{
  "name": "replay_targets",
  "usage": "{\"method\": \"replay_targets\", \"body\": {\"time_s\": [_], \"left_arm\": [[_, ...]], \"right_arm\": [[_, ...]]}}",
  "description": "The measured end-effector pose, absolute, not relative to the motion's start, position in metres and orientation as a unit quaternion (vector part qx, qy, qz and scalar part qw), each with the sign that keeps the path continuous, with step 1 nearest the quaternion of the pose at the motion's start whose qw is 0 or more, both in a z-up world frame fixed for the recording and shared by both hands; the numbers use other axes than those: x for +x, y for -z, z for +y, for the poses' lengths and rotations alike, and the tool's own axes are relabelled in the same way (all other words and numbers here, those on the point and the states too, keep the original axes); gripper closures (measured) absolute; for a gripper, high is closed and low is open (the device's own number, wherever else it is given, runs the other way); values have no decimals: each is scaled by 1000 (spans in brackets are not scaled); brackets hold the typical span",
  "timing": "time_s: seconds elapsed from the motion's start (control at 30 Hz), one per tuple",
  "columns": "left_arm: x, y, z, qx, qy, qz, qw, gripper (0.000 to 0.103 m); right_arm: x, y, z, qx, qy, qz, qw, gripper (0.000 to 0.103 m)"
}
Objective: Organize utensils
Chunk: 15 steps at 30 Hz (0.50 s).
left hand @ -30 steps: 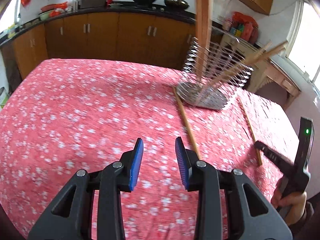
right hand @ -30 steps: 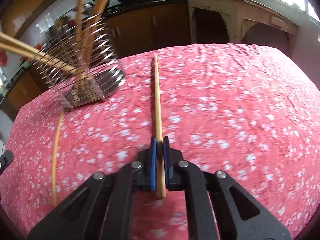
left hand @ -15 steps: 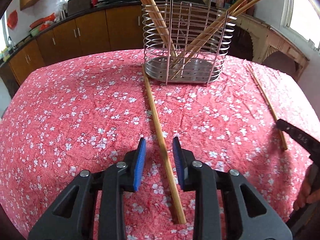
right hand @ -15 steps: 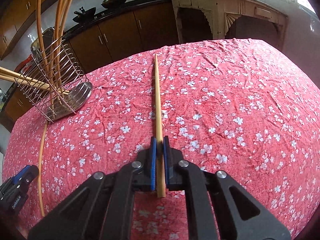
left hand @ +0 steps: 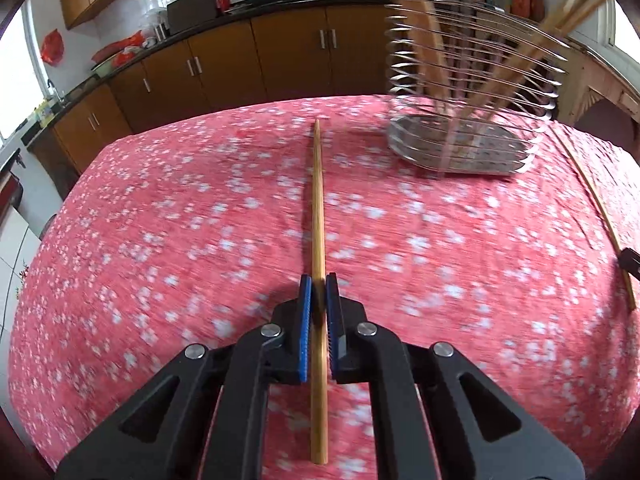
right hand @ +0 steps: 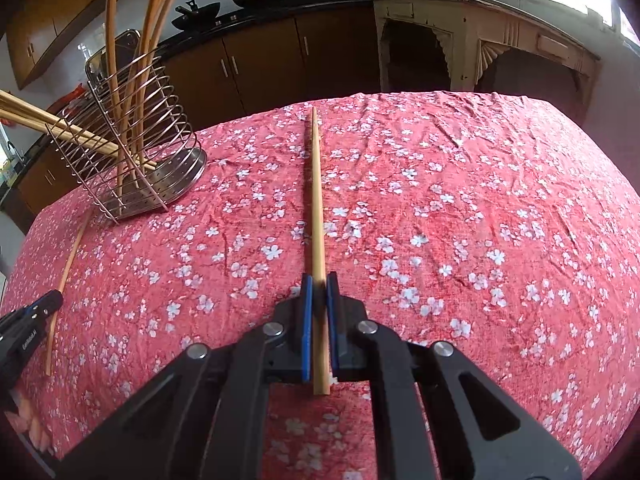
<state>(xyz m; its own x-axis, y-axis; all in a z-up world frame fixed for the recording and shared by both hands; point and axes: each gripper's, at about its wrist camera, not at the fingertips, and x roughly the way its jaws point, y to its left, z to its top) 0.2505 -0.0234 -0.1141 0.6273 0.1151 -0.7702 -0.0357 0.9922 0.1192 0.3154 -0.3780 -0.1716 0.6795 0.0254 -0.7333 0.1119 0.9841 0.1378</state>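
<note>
Both hand-held grippers are clamped, each on its own chopstick. The left gripper [left hand: 319,285], black-framed with blue pads, has just been closing and now pinches a long light-wood chopstick [left hand: 318,216] between its pads; the stick runs straight ahead from the jaws over the red cloth with white blossom print [left hand: 160,240], its butt end projecting back past the pads toward the camera. The left wrist view is blurred by motion, so whether the far tip touches the cloth cannot be told. The right gripper [right hand: 319,285], of the same make, is pressed together on a second light-wood chopstick [right hand: 316,200], which likewise points forward along the fingers, with a short butt end behind the pads. In the right wrist view the first chopstick [right hand: 66,272] shows at the left edge, held by the tip of the left gripper [right hand: 46,306], near the foot of the rack. The steel wire utensil rack with a perforated tray base [right hand: 132,160] stands upright on the cloth, to the left of the right-hand chopstick and well apart from it; several wooden chopsticks [right hand: 120,80] lean inside it. In the left wrist view the same rack [left hand: 464,120] sits ahead and to the right. Brown kitchen cabinets [left hand: 240,64] line the wall behind the table.
</note>
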Motion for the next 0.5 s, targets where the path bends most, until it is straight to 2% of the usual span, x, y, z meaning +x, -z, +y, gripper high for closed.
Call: {"method": "replay_targets", "body": {"time_s": [0.2, 0.5], "left_arm": [[260, 117, 7, 10, -20, 427, 904, 95], [260, 116, 10, 5, -18, 427, 904, 94]], "right_arm": [[317, 172, -375, 72, 31, 403, 912, 95], [317, 172, -371, 43, 43, 405, 912, 95]]}}
